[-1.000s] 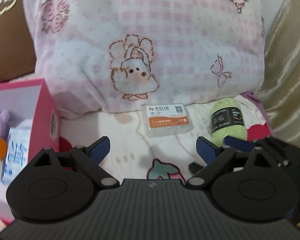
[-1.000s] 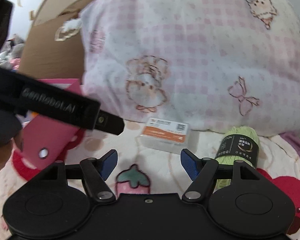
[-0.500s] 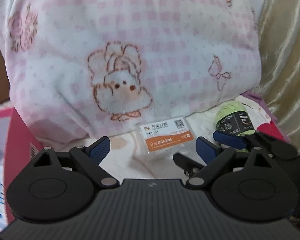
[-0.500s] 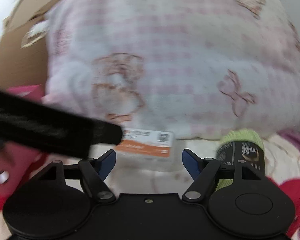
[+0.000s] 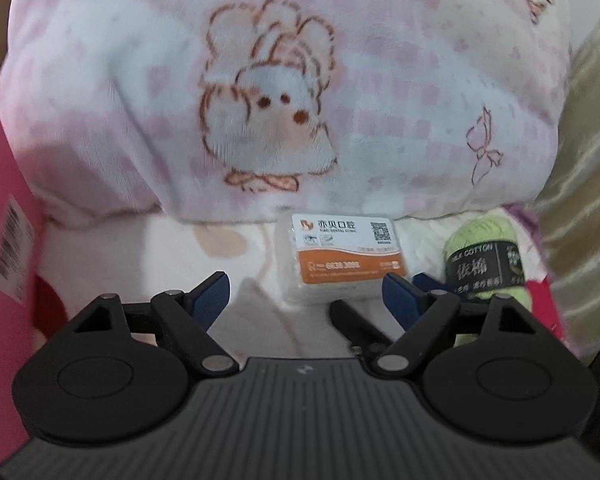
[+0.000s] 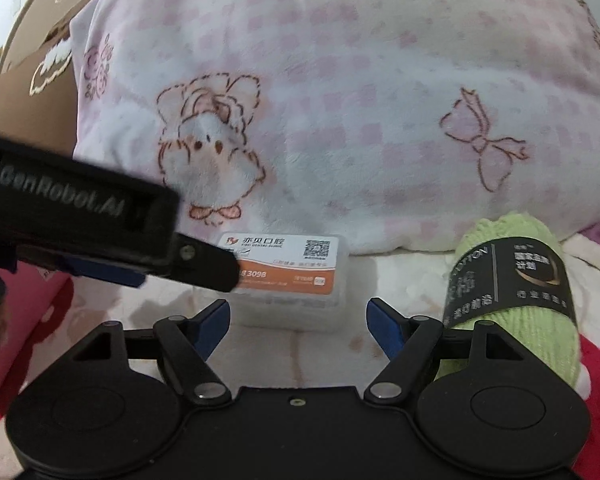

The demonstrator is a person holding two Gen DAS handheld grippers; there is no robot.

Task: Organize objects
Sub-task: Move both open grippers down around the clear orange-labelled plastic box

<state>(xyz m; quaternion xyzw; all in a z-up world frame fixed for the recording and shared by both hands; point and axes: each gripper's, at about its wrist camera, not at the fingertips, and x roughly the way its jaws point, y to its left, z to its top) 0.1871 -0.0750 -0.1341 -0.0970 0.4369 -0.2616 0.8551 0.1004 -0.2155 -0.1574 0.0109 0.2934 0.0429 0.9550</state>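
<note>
At the foot of the pink-checked pillow (image 5: 283,92), both views now sit lower and nearer than a second ago — the clear box with the orange label (image 5: 346,258) and the green yarn ball (image 6: 512,300) have grown in frame. Left gripper (image 5: 306,292): jaws apart but closing, nothing between them, box just ahead. Right gripper (image 6: 297,320): jaws apart and opening, box just ahead, yarn beside its right finger. Judgement: approach stage, grasp not yet made. Left view alone shows the pink box (image 5: 3,248) with its barcode; right view alone shows the left gripper's body crossing over the label — and the brown cardboard behind.
</note>
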